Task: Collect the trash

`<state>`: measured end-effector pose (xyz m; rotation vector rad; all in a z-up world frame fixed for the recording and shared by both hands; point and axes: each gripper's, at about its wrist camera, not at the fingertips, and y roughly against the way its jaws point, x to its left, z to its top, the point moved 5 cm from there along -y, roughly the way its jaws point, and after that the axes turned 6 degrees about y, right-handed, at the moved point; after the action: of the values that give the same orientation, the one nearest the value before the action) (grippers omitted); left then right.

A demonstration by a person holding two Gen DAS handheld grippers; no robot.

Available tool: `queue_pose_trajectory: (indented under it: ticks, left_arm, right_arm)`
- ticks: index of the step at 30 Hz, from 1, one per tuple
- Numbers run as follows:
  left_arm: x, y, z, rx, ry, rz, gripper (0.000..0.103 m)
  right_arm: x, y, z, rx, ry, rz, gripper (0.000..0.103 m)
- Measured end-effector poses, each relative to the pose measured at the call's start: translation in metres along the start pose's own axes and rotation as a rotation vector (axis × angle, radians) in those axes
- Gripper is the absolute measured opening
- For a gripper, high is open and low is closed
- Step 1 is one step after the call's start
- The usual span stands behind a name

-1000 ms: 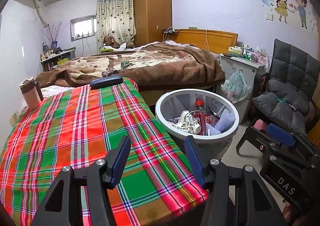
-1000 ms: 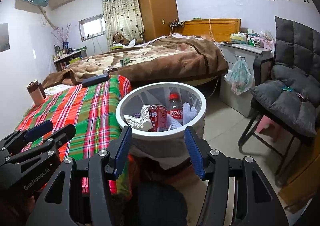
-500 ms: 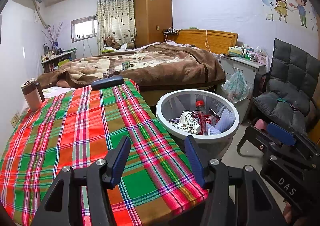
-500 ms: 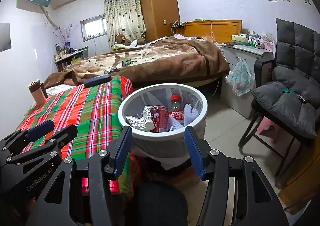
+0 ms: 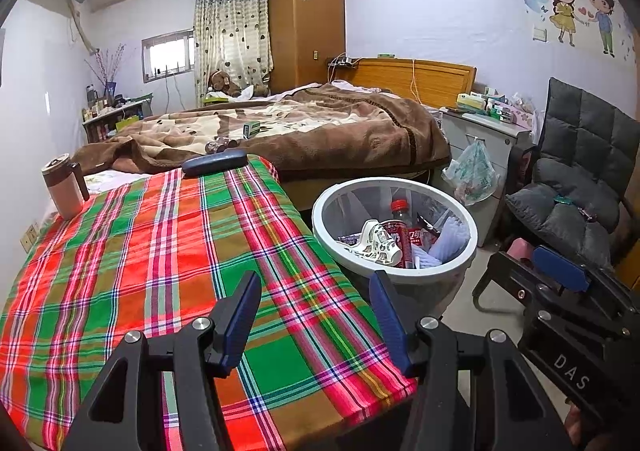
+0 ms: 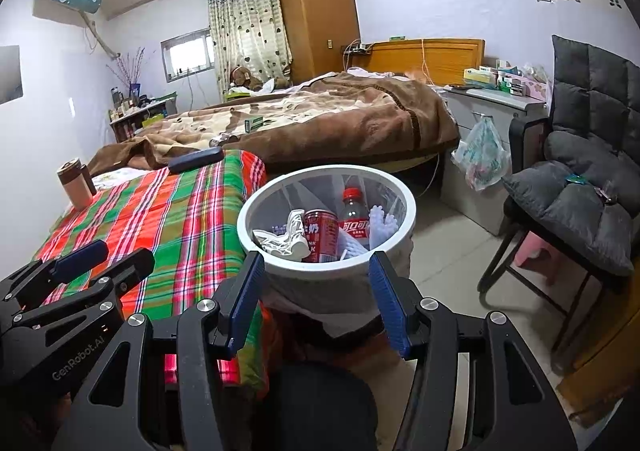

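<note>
Trash (image 6: 320, 229) sits gathered in a round white bin (image 6: 248, 211) at the centre of the right wrist view: a red can (image 6: 322, 231), a clear bottle with a red cap (image 6: 354, 219), a white patterned cup lying on its side (image 6: 294, 237) and some white plastic pieces (too jumbled to name). In the left wrist view the same bin (image 5: 320, 227) stands right of centre, just beside the worktop's edge. Left tongs (image 5: 316, 325) hang over the plaid cloth (image 5: 160, 251) at the bottom of that frame, blue pads apart, nothing between them. Right tongs (image 6: 316, 301) stand at the bottom centre of their own frame, just before the bin's near rim, likewise spread and empty. On the worktop's far end, toward the upper left, stand a brown-lidded mug (image 5: 64, 187) and a dark case (image 5: 214, 163) lying flat. Behind them is a bed with a brown blanket (image 5: 320, 123), and a grey cushioned chair (image 6: 580, 187) fills the right side.
</note>
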<state>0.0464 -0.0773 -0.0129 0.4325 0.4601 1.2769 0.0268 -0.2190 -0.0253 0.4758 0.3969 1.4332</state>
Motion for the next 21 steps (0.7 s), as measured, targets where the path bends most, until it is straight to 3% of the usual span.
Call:
queue_pose_trajectory:
  ticks: [21]
  left_arm:
    - [0.003, -0.004, -0.0029, 0.017, 0.016, -0.004, 0.056]
  right_arm:
    - [0.0009, 0.0006, -0.0007, 0.004, 0.001, -0.003, 0.056]
